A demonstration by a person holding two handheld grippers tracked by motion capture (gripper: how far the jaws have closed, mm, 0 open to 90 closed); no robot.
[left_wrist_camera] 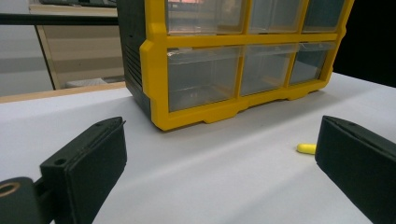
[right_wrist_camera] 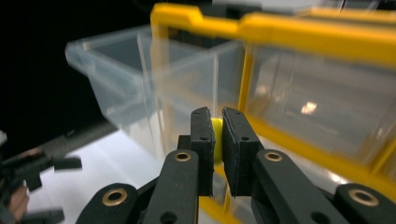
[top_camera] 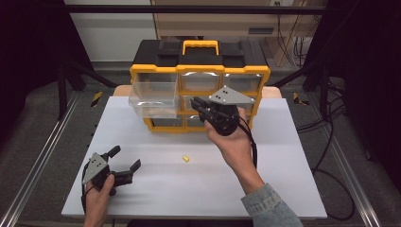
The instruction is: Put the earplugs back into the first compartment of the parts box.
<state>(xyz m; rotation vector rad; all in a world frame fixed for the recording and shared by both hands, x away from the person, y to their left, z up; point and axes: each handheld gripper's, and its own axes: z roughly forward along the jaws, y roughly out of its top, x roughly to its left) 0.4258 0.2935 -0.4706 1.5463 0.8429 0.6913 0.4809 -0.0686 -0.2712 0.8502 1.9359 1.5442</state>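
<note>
Right tongs (right_wrist_camera: 218,140) pinch a small yellow piece (right_wrist_camera: 216,133), raised just before the pulled-out clear drawer (right_wrist_camera: 140,88). Left tongs (top_camera: 124,164) rest spread on the table (top_camera: 283,189). A slack grip could drop the piece short of the drawer.

You'll find nothing legible here: no text, label, brand, number or sign shows on the organizer cabinet (top_camera: 198,71) or the bench (top_camera: 198,179).
</note>
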